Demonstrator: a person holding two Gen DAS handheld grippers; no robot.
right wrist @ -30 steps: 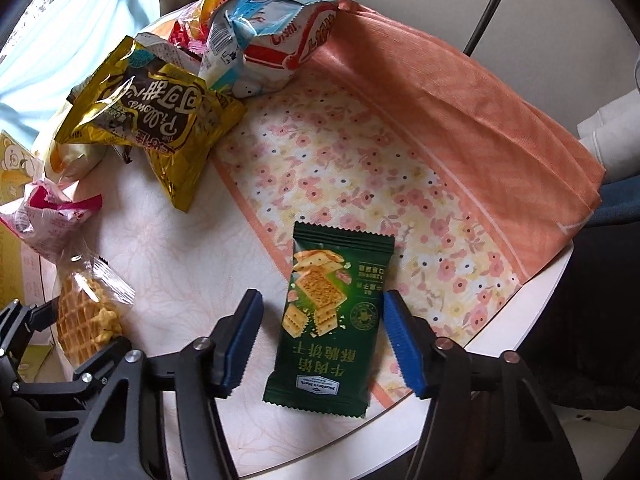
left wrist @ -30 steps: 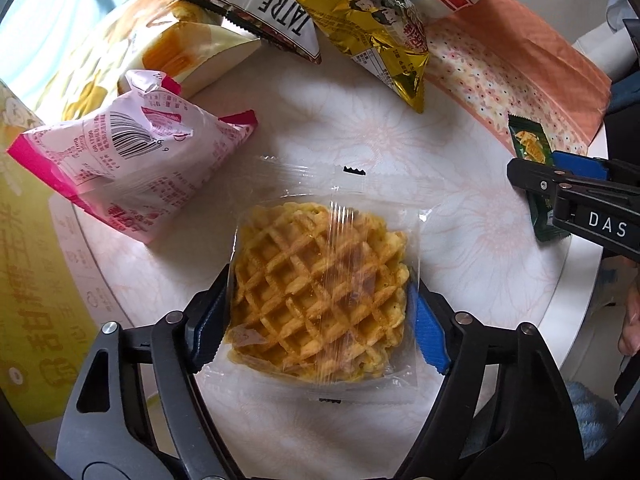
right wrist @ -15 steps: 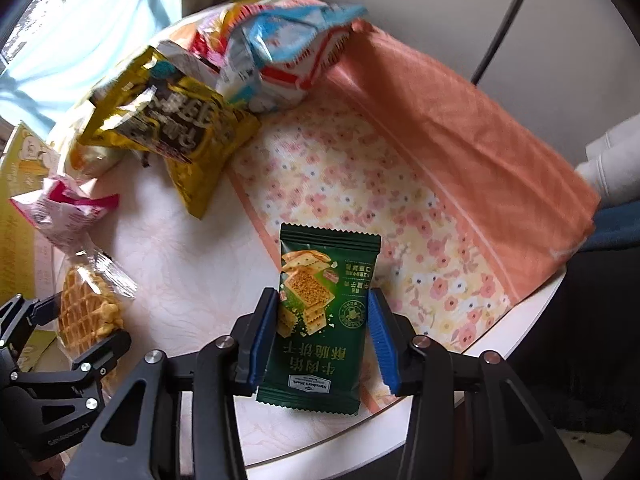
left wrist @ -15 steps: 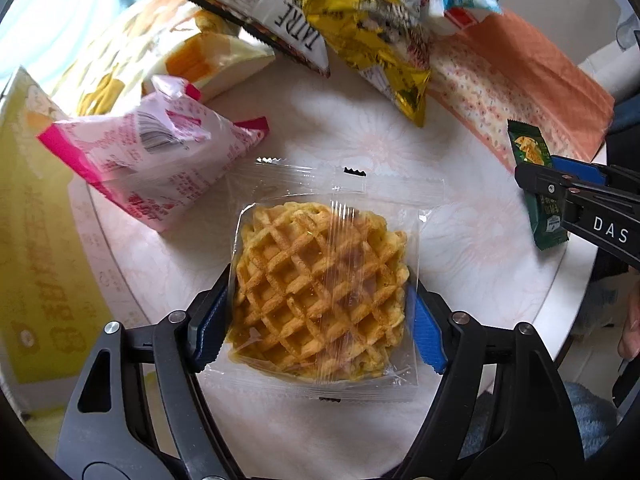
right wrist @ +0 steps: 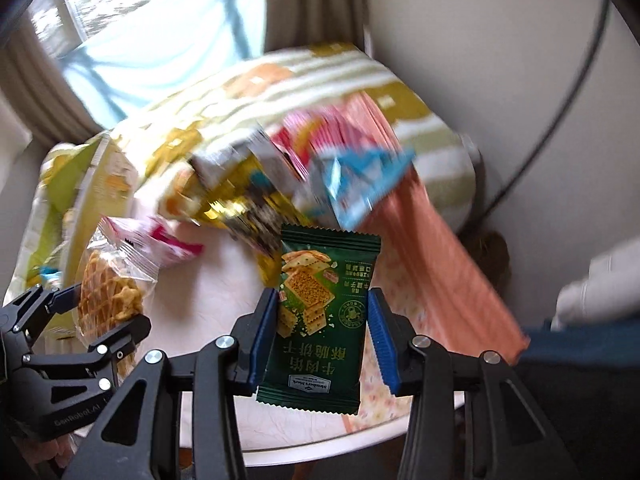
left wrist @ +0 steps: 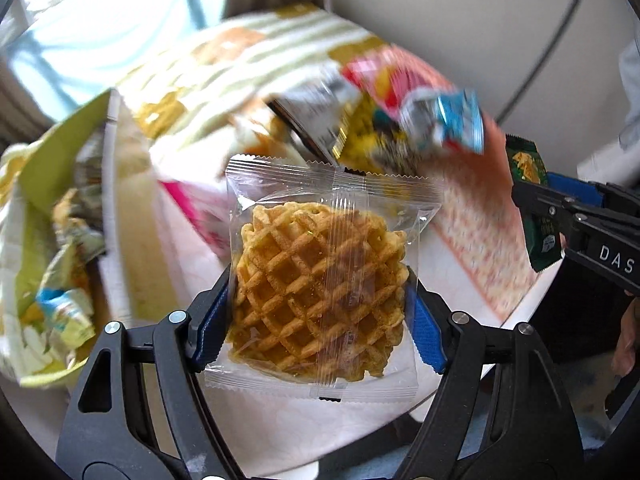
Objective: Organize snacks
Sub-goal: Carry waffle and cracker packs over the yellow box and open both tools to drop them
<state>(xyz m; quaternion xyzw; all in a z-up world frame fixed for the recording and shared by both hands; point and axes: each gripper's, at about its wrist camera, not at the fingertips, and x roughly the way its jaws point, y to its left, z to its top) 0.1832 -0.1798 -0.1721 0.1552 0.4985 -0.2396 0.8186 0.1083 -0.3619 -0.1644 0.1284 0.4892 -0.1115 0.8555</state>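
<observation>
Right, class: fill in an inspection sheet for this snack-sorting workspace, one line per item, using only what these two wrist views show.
Surface: round white table, floral cloth on one side.
Job's things: waffle packet, green cracker packet.
Clutter: blurred pile of snack bags; open yellow-green bag holding wrappers.
Grippers: left gripper shut on waffle packet; right gripper shut on green cracker packet.
Cables: dark cable along the wall.
Surroundings: window and curtain; striped cushion.

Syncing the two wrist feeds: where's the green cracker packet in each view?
Left wrist: green cracker packet at the far right edge, clamped in the right tongs.
Right wrist: green cracker packet bottom centre, upright between the blue pads.
Shared landmark: the blue-cornered snack bag, up and left of the packet in both.
</observation>
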